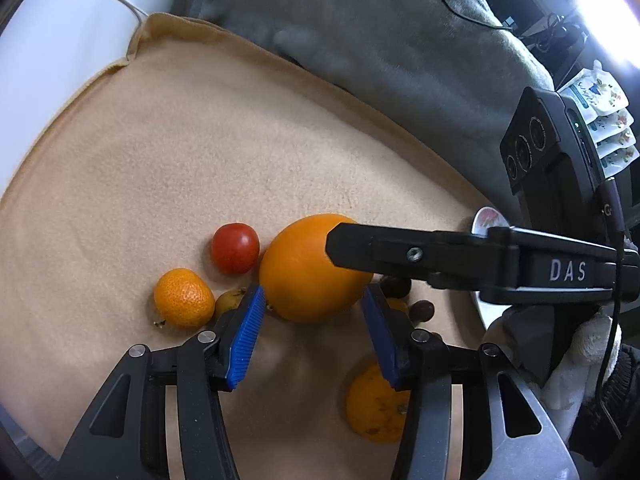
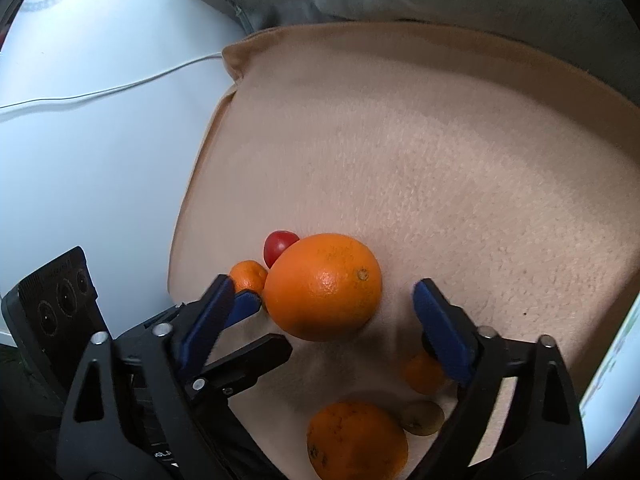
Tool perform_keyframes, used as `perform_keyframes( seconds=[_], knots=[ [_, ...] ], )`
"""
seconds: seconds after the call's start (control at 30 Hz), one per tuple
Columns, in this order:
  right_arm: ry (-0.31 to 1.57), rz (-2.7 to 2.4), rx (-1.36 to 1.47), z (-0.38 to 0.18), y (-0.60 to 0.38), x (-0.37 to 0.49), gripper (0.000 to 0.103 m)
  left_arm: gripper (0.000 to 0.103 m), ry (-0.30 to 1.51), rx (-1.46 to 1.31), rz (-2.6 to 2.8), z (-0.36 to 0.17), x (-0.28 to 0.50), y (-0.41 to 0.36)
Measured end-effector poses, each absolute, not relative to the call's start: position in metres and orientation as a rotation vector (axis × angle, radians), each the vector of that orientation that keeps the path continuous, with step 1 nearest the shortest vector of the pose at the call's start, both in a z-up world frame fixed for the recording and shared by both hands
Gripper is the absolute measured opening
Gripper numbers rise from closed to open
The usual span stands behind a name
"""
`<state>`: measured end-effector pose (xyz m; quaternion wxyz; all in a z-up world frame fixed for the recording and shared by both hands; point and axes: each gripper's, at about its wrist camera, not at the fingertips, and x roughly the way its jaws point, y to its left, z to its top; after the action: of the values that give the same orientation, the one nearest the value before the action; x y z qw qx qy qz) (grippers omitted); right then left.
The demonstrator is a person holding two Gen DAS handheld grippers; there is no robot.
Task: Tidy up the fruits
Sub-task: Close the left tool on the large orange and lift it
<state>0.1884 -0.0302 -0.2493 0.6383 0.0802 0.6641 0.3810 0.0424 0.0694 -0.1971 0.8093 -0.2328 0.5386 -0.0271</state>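
Observation:
A large orange [image 1: 312, 268] lies on the tan cloth [image 1: 200, 160]. My left gripper [image 1: 316, 308] is open, its blue pads on either side of the orange's near part. My right gripper [image 2: 324, 300] is open too and straddles the same orange [image 2: 324, 286]; its black finger [image 1: 400, 256] crosses the orange in the left wrist view. A red tomato [image 1: 235, 253] and a small mandarin [image 1: 184, 298] lie left of the orange. A second orange [image 1: 376, 404] lies nearer, and it also shows in the right wrist view [image 2: 356, 440].
Dark grapes [image 1: 422, 308] lie right of the orange. A small mandarin [image 2: 424, 372] and a brownish fruit [image 2: 422, 418] sit near my right gripper's finger. A white plate [image 1: 486, 224] is at the cloth's right edge. A grey cushion [image 1: 380, 40] lies behind; a white cable [image 2: 100, 92] crosses the table.

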Motion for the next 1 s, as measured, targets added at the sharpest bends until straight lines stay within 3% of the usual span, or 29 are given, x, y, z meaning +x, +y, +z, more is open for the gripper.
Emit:
perform_keyframes(
  seconds=[0.13,0.47,1.0],
  knots=[
    [1.53,0.869,0.192,-0.255,-0.027,0.187,0.088,0.049,1.165,-0.492,-0.067,-0.201,0.045,0.067],
    [1.568,0.864,0.231,-0.267,-0.021,0.187,0.071,0.048,1.183,-0.499,-0.077,-0.211,0.06,0.069],
    [1.523,0.872,0.21,-0.251,-0.038,0.175,0.07,0.045,1.161,-0.459,-0.09,-0.208,0.049,0.064]
  ],
)
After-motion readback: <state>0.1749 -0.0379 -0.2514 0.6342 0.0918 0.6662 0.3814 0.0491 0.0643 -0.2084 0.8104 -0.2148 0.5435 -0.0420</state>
